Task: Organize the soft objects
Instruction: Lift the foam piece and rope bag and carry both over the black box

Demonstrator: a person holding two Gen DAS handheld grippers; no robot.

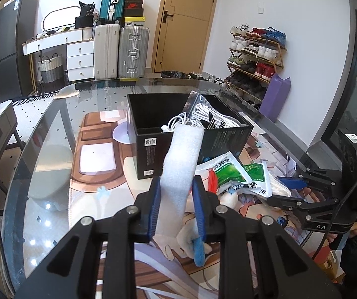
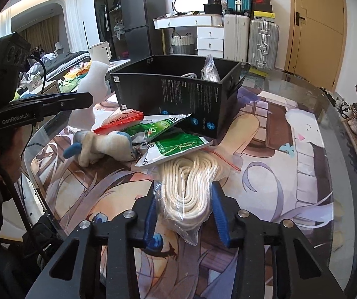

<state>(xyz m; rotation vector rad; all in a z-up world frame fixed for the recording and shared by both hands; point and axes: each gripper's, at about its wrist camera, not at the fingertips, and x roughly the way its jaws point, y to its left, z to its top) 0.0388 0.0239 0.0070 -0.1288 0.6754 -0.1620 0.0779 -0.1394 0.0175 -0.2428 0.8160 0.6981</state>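
Note:
My left gripper [image 1: 177,184] is shut on a white foam strip [image 1: 180,159] and holds it upright, just in front of the black box [image 1: 148,149]; the strip also shows in the right wrist view [image 2: 95,79]. The box [image 2: 178,92] holds a white cable and a bag of white cloth [image 1: 208,117]. My right gripper [image 2: 184,191] has its jaws around a clear bag of coiled white rope [image 2: 190,189], which lies on the mat. Green sachets [image 2: 176,147], a red-edged packet [image 2: 121,122] and a beige plush toy [image 2: 101,147] lie in front of the box.
The objects rest on a printed mat [image 2: 278,162] over a round glass table [image 1: 41,149]. Suitcases [image 1: 121,49], a white dresser [image 1: 78,57] and a shoe rack [image 1: 255,57] stand beyond the table.

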